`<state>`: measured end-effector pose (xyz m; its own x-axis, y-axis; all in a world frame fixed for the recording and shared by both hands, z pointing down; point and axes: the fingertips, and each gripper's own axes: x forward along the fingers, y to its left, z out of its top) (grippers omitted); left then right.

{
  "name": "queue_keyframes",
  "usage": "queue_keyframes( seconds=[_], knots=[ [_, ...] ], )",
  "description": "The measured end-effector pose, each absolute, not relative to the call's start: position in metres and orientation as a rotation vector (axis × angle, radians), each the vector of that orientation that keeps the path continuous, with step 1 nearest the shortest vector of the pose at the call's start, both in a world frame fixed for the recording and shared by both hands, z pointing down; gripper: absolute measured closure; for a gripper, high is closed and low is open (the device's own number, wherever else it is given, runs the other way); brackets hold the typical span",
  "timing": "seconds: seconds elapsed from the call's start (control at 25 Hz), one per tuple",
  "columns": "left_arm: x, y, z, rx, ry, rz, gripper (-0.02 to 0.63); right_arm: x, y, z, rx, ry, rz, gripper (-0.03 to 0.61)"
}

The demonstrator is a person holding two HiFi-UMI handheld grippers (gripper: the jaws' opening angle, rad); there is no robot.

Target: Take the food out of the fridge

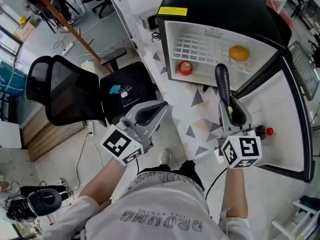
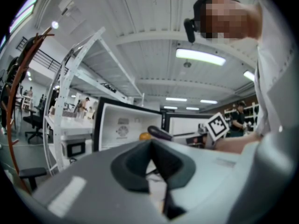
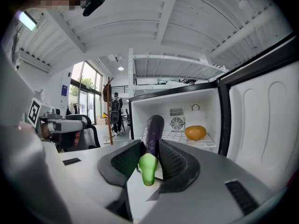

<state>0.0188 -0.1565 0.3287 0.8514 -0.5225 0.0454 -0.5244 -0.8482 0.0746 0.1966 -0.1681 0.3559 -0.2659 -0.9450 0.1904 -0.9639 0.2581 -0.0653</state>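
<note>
Your right gripper (image 3: 148, 158) clamps the eggplant (image 3: 152, 127), its tip at the fridge (image 1: 169, 49) front edge, the open door (image 1: 292, 149) close alongside. Apple (image 1: 185, 68) and orange (image 1: 239, 53) sit on the wire shelf (image 1: 205, 49). Your left gripper (image 1: 150, 115) is closed and empty.

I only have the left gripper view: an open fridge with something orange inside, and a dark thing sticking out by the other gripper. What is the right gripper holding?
Observer: The right gripper is shut on a purple eggplant, green stem end toward its camera.
Operator: Any other food in the fridge?
Observer: Yes, a red apple sits on the fridge's white grid shelf, left of the orange fruit in the head view.
Operator: What's on my left side?
Observer: A black office chair.
</note>
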Motion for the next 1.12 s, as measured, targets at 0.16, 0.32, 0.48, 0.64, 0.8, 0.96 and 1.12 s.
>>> queue_keyframes(
  seconds=[0.16,0.32,0.48,0.64,0.8,0.96,1.12],
  knots=[
    [0.022,-0.156,0.330,2.942,-0.821,0.034,0.607,0.198,-0.160,0.357,1.826,-2.403,0.254,0.466],
    [0.025,-0.156,0.330,2.945,-0.805,0.033,0.607,0.200,-0.155,0.357,1.832,-2.399,0.264,0.466],
    [0.027,-0.158,0.330,2.945,-0.798,0.035,0.607,0.201,-0.153,0.356,1.842,-2.405,0.276,0.466],
    [0.028,-0.158,0.329,2.947,-0.794,0.032,0.607,0.199,-0.149,0.353,1.847,-2.417,0.286,0.466],
    [0.028,-0.158,0.329,2.947,-0.794,0.028,0.607,0.197,-0.145,0.351,1.846,-2.424,0.286,0.466],
    [0.028,-0.157,0.330,2.944,-0.793,0.026,0.607,0.196,-0.139,0.350,1.843,-2.427,0.288,0.466],
    [0.029,-0.156,0.330,2.945,-0.790,0.026,0.607,0.197,-0.136,0.350,1.846,-2.429,0.297,0.466]
  ],
)
